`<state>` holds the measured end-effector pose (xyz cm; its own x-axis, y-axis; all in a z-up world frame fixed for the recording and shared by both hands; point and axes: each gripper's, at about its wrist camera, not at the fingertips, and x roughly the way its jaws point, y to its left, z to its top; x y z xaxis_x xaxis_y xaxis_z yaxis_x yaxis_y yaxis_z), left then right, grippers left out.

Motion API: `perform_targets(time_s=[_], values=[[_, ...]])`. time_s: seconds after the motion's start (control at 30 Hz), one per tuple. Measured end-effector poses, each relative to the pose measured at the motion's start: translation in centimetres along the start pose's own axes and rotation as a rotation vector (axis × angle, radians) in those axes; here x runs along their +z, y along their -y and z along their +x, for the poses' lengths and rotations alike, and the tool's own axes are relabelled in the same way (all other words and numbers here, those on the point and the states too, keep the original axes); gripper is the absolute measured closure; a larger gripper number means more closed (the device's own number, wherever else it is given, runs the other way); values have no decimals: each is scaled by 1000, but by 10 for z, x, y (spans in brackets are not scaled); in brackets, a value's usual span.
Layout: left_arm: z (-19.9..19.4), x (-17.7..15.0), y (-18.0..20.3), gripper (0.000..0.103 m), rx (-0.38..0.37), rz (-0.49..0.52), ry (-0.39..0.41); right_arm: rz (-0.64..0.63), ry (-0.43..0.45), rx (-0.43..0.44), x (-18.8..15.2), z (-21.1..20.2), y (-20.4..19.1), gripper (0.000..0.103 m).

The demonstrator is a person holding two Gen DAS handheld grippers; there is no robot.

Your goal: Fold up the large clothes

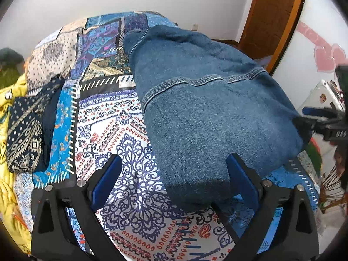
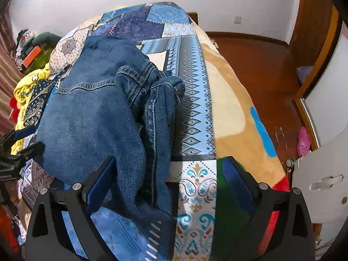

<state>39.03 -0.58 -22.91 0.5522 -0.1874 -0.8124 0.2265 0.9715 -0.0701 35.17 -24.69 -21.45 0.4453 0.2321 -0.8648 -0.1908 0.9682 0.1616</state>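
A blue denim jacket lies spread on a bed with a patterned blue and white cover. My left gripper hangs open over the jacket's near edge; the denim reaches between the fingers, close to the right one, and no pad presses on it. In the right wrist view the jacket is bunched, with a sleeve and cuff folded onto it. My right gripper is open above that bunched edge, and the cloth lies by its left finger. Each gripper shows in the other view: the right one, the left one.
A folded dark patterned cloth and a yellow garment lie at the bed's left. A beige blanket covers the right side. Beyond it are a wooden floor, a pink shoe and a white cabinet.
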Motion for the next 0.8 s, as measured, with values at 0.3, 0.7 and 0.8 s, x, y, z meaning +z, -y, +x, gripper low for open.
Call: perform_targets(time_s=[0.3, 0.7, 0.8], values=[[2, -2, -6, 5, -25, -26, 4, -151, 86, -18, 49, -17, -46, 6], [1, -3, -4, 5, -18, -22, 4, -163, -25, -109, 70, 29, -29, 6], [0, -3, -2, 5, -10, -12, 5, -103, -17, -60, 68, 20, -9, 6]])
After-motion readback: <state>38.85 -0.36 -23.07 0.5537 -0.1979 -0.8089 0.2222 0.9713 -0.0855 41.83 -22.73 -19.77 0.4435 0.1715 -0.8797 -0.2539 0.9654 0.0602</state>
